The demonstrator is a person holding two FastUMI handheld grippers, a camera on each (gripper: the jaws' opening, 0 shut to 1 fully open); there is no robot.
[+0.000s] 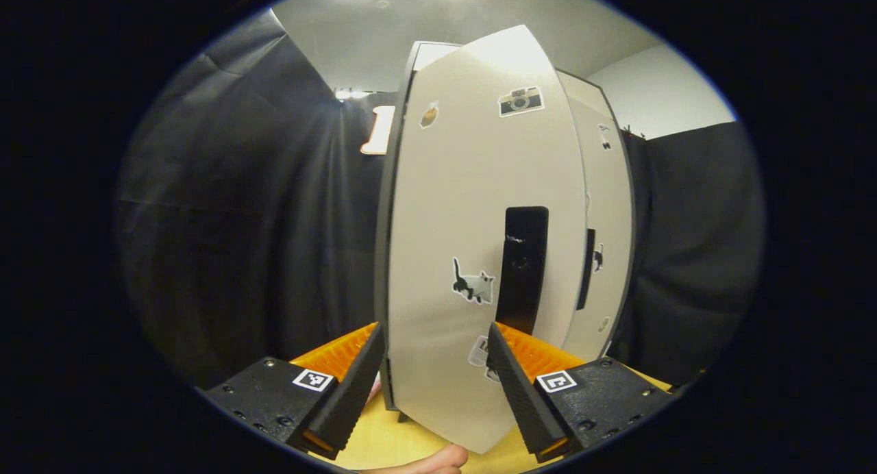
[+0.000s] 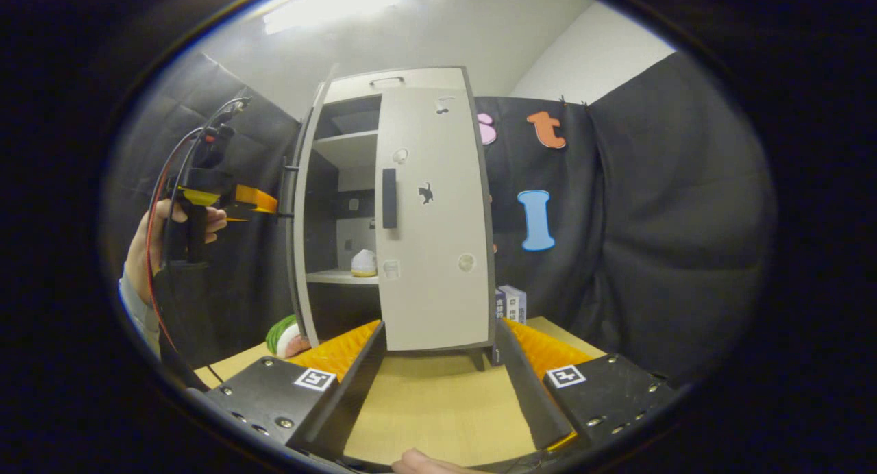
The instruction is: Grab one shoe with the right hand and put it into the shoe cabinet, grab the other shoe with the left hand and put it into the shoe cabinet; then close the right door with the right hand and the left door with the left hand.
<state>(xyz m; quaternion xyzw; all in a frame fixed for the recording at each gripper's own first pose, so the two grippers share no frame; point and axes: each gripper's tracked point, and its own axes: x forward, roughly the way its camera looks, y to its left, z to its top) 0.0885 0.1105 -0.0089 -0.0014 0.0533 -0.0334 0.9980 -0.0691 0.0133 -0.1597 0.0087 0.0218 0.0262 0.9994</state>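
Note:
The white shoe cabinet [image 2: 411,90] stands on the wooden table. Its right door [image 2: 438,255] lies shut, with a black handle [image 2: 389,197]. The left door [image 2: 299,241] stands ajar, edge-on in the right gripper view. Through the gap a pale shoe [image 2: 363,263] rests on a middle shelf. A hand holds my left gripper [image 2: 264,201] against the left door's outer side. In the left gripper view that door [image 1: 473,207] is close ahead, its black handle [image 1: 526,268] right of centre, and my left gripper [image 1: 435,333] is open. My right gripper [image 2: 440,327] hangs open over the table, holding nothing.
A green, white and pink object [image 2: 284,333] lies on the table [image 2: 431,398] left of the cabinet's foot. Small boxes [image 2: 510,301] stand at its right rear corner. Black cloth walls close in behind and on both sides.

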